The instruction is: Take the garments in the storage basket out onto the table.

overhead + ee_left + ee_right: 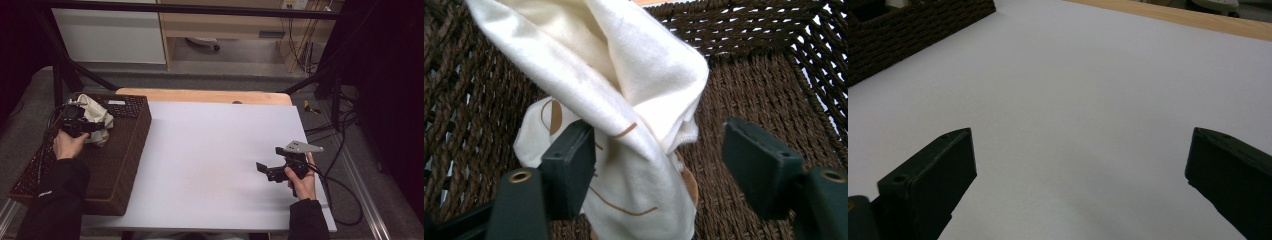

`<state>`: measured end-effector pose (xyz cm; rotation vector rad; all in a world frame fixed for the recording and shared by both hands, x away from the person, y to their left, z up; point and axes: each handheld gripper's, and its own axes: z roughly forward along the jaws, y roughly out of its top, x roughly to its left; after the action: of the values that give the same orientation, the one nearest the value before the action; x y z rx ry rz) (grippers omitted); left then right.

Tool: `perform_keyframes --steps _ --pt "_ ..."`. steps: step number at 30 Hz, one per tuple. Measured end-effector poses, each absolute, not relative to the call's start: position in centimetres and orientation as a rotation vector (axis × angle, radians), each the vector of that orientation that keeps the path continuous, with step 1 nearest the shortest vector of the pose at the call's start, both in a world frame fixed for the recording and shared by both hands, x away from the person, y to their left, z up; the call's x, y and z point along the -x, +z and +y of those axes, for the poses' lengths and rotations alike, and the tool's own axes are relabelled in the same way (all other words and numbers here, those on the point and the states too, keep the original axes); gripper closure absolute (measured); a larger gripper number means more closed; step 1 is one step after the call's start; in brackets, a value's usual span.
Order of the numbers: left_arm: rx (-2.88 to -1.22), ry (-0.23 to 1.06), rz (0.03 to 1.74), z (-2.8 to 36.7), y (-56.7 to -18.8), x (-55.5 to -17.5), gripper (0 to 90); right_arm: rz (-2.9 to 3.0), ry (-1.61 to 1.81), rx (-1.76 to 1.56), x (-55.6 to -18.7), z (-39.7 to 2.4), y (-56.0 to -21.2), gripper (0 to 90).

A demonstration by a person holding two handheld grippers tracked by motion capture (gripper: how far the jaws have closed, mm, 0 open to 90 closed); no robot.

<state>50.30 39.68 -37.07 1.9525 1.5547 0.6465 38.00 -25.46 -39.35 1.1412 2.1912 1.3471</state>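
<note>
a dim room with a grey floor [210, 75] surrounds the scene; a pale cabinet [110, 35] and a light wooden unit [225, 25] stand at the far side, and black cables [345, 130] trail over the floor on the right. the counter [210, 160] is a broad, smooth, matt white sheet with a strip of light wood along its far edge. on its left end sits a dark brown woven basket [125, 150], rectangular, its rope-like weave open enough that light shows through the walls. inside the basket lies a cream cloth [624, 100], soft and crumpled, folded into a thick ridge, with thin brown line markings. the left tongs [659, 160] reach into the basket, spread wide, the cloth between the black blocky jaws and touching the left one; they pinch nothing. the right tongs [1078, 185] hover over bare counter, well apart from the basket, also spread wide and holding nothing, with a grey three-cornered plate on top in the high view.
</note>
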Motion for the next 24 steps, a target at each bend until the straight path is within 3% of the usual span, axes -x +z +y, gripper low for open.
perform_keyframes --steps 11,24 --pt "-1.961 0.656 1.58 39.97 -37.47 -50.42 55.0 2.186 1.35 -1.141 -38.0 -25.51 -39.31 0.6" --pt "-1.975 0.662 1.59 39.78 -37.16 -50.3 75.6 2.185 1.35 -1.138 -38.01 -25.5 -39.31 0.7"
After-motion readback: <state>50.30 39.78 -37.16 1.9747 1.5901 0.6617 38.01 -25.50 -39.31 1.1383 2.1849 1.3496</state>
